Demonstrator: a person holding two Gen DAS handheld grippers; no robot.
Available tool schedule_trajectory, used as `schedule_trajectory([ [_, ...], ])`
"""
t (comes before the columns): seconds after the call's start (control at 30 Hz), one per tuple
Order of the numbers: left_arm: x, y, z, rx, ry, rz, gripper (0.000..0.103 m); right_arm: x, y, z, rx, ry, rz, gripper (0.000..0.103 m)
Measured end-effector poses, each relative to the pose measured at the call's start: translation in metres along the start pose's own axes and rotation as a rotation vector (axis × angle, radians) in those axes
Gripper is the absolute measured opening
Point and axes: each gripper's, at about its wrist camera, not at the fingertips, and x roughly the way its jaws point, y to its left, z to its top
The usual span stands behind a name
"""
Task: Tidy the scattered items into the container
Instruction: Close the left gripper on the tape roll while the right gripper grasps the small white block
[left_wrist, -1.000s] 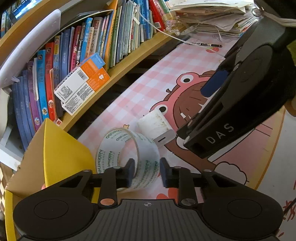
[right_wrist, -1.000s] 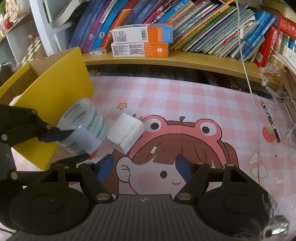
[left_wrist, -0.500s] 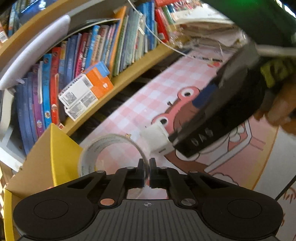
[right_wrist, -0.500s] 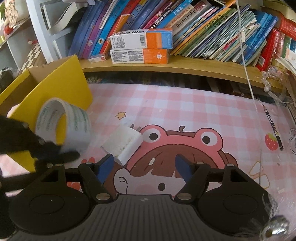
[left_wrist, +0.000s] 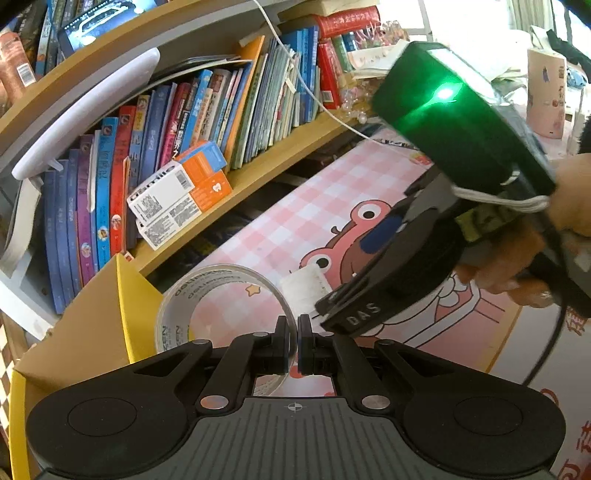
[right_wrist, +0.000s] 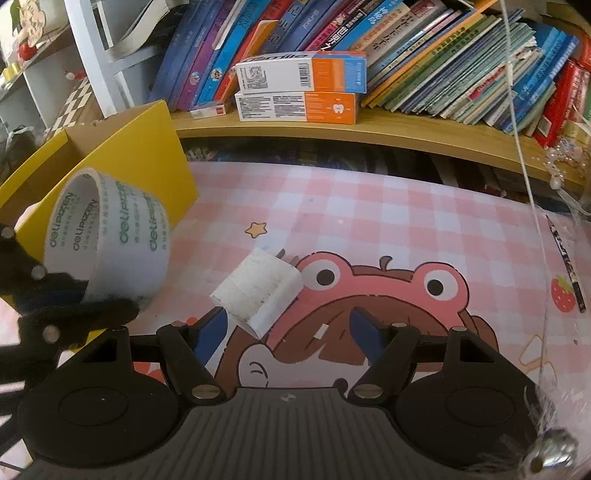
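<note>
Fingers of the left gripper (left_wrist: 293, 345) pinch the wall of the clear tape roll (left_wrist: 225, 291), lifted beside the yellow cardboard box (right_wrist: 147, 162). The right gripper (right_wrist: 288, 328) gapes wide, empty, over the white charger (right_wrist: 258, 291) on the mat (right_wrist: 369, 221).

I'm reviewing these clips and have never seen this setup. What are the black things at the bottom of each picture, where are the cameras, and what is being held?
There is no robot: a person holds a two-finger gripper in each hand, and each carries a fisheye camera looking along its fingers. The left gripper is shut on the wall of a tape roll, lifted beside the yellow box. The right gripper is open, its blue pads either side of a white charger block lying on the pink cartoon mat. A pen lies at the mat's right edge. Behind is a bookshelf.
</note>
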Motion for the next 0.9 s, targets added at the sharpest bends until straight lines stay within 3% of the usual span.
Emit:
schedule_trajectory([
  [0.2,-0.006,0.001,0.000,-0.013,-0.006,-0.003,0.003,0.006,0.002,0.004,-0.032,-0.002,0.018,0.072],
  [0.53,-0.012,0.006,0.000,-0.037,-0.016,-0.006,0.003,0.018,0.005,0.007,-0.184,-0.028,0.164,0.072],
  [0.9,-0.017,0.011,0.001,-0.061,-0.022,-0.009,0.003,0.031,0.001,0.013,-0.187,-0.023,0.162,0.072],
])
